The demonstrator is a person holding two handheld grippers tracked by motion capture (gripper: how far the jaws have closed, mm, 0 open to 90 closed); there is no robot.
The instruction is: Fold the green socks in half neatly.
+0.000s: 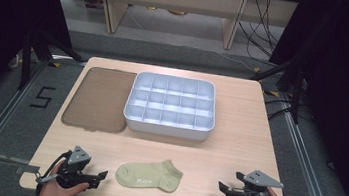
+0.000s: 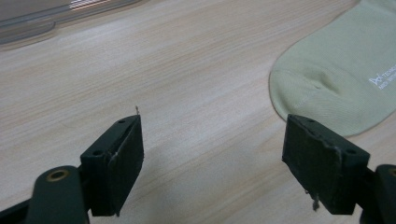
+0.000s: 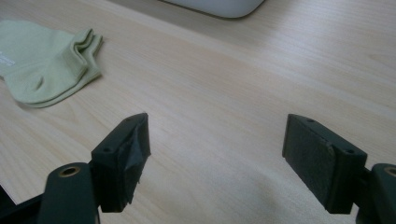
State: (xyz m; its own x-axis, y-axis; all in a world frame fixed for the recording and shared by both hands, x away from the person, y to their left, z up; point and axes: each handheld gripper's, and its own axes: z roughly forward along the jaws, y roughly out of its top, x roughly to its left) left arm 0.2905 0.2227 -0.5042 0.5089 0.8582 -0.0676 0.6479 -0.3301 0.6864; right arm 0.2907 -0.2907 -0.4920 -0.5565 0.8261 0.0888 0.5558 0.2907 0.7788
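Pale green ankle sock point(image 1: 149, 174) lies flat near the front edge of the tabletop point(image 1: 236, 151), about midway along it, toe toward the left tongs point(image 1: 95, 176), cuff toward the right tongs point(image 1: 224, 191). Both tongs rest low at the front corners, jaws spread wide, nothing between them. Left tongs sit just beside the toe; right tongs stand well apart from the cuff.

White compartment tray point(image 1: 170, 105) sits toward the rear, centre; its brown translucent lid point(image 1: 98, 98) lies flat touching the tray's left side.

Risks, as judged:
- Sock is thin and limp. A flat approach may pinch only the top layer, or skid the fabric along the wood instead of lifting it.
- A one-ended grasp would leave the rest dangling, likely to catch on the tray rim or drape across several compartments.
- Sock lies close to the front edge; a push toward the person could send it off.
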